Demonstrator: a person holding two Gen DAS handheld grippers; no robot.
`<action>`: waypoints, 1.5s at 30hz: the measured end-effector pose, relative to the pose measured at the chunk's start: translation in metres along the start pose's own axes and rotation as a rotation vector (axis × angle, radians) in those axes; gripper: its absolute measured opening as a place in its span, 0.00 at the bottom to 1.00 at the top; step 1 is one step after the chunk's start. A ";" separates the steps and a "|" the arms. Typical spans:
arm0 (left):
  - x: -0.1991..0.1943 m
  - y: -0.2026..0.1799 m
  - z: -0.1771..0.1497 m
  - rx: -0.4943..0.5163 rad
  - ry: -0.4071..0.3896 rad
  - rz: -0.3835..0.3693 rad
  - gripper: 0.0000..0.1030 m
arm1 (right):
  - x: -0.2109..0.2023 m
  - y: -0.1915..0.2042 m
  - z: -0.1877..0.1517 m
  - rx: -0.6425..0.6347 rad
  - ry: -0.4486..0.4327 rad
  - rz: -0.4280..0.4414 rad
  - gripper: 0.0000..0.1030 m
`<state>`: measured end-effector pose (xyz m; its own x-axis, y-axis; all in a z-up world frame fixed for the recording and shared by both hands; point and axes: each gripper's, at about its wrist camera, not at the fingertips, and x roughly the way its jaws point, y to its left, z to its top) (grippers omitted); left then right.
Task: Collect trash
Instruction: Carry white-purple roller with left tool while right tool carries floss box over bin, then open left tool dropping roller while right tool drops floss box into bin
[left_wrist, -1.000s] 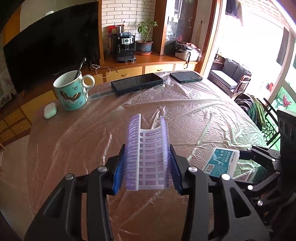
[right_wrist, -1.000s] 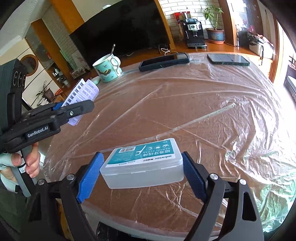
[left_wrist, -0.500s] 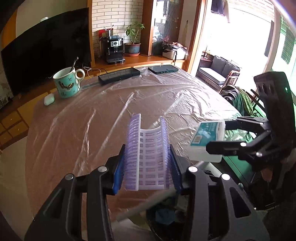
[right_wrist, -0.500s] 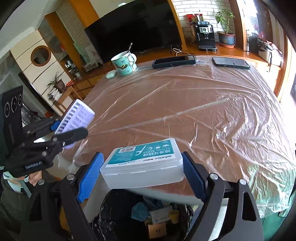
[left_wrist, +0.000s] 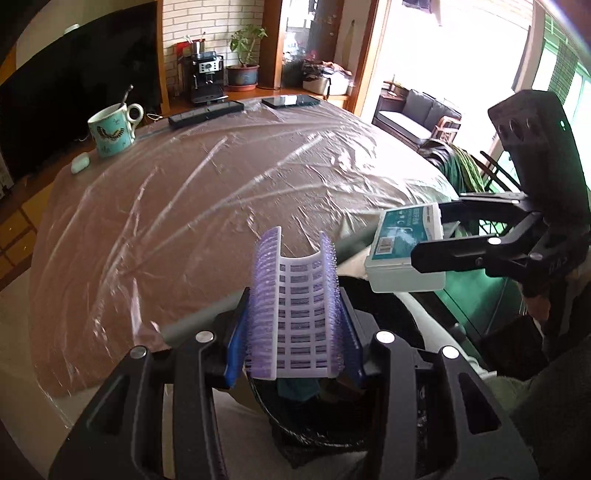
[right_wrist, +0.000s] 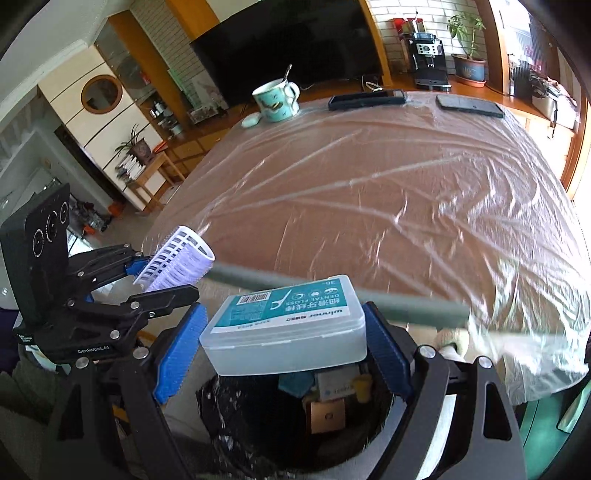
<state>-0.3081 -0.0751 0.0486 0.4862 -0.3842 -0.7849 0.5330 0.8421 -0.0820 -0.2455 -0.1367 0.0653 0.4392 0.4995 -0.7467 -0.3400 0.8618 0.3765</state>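
Left tool (left_wrist: 293, 332) pinches roller (left_wrist: 293, 314); right tool (right_wrist: 284, 343) apparently grips floss box (right_wrist: 284, 328).

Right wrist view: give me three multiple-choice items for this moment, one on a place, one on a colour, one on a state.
1. Where is the dental floss box relative to the black-lined trash bin?
A. Lying inside it
B. Held above its opening
C. Resting on the table

2. What colour is the label on that box?
A. Teal
B. Red
C. Yellow

3. What is the left claw doing?
A. Standing open and empty
B. Shut on the mug
C. Shut on the purple hair roller

Answers:
1 B: the box sits between the blue pads of the right claw, with the bin's contents visible beneath it.
2 A: the printed top is teal with white lettering.
3 C: the roller sticks out from between its fingers; the butterfly mug stands at the table's far edge.
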 end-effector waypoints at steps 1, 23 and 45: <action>0.001 -0.003 -0.004 0.008 0.012 -0.002 0.43 | 0.000 -0.001 -0.004 0.001 0.007 0.000 0.81; 0.077 -0.019 -0.051 0.025 0.204 -0.025 0.43 | 0.064 -0.029 -0.065 0.052 0.174 -0.076 0.81; 0.058 -0.007 -0.042 -0.089 0.129 -0.083 0.86 | 0.042 -0.024 -0.064 0.078 0.110 -0.061 0.93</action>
<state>-0.3128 -0.0871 -0.0221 0.3466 -0.4071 -0.8450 0.5015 0.8418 -0.1999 -0.2718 -0.1420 -0.0104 0.3621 0.4367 -0.8235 -0.2480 0.8968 0.3664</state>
